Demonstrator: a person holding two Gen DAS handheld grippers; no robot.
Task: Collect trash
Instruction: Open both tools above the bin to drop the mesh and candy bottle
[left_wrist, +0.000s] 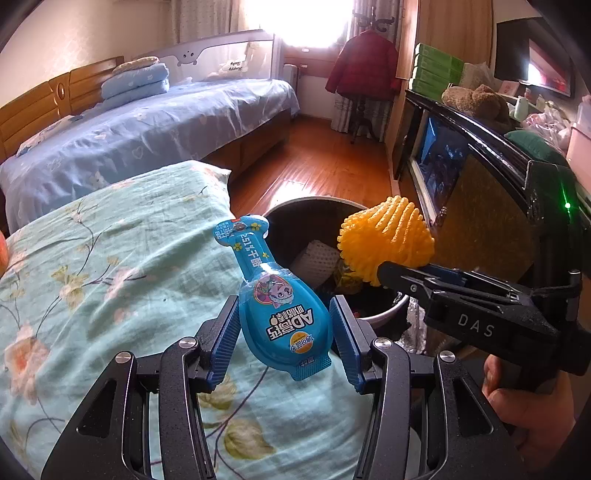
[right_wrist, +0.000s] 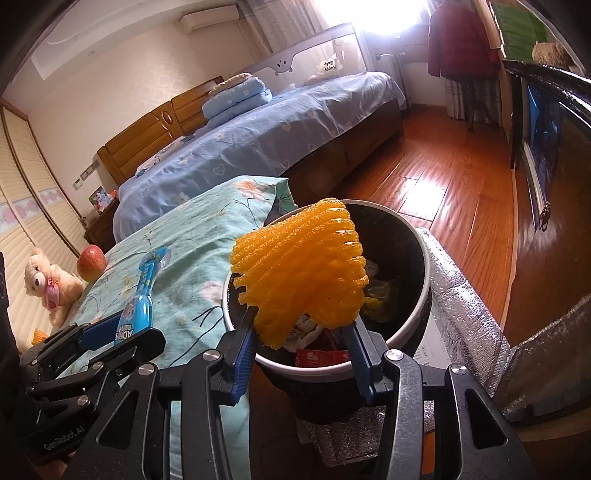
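Note:
My left gripper (left_wrist: 285, 309) is shut on a blue snack wrapper (left_wrist: 275, 299), holding it upright over the floral bedcover (left_wrist: 110, 266), just left of the bin. My right gripper (right_wrist: 301, 326) is shut on a yellow foam fruit net (right_wrist: 303, 266), which hangs above the round bin (right_wrist: 421, 306). The bin (left_wrist: 388, 314) has a black liner and holds several bits of trash. From the left wrist view the right gripper (left_wrist: 384, 275) reaches in from the right with the yellow net (left_wrist: 386, 240) over the bin. In the right wrist view the left gripper (right_wrist: 122, 332) and blue wrapper (right_wrist: 142, 295) sit at lower left.
An apple (right_wrist: 91, 263) and a teddy bear (right_wrist: 46, 282) lie on the floral bedcover at left. A blue bed (right_wrist: 277, 133) stands behind. Silver foil sheeting (right_wrist: 465, 299) lies right of the bin on the wooden floor (right_wrist: 443, 192). A dark cabinet (left_wrist: 480, 184) stands at right.

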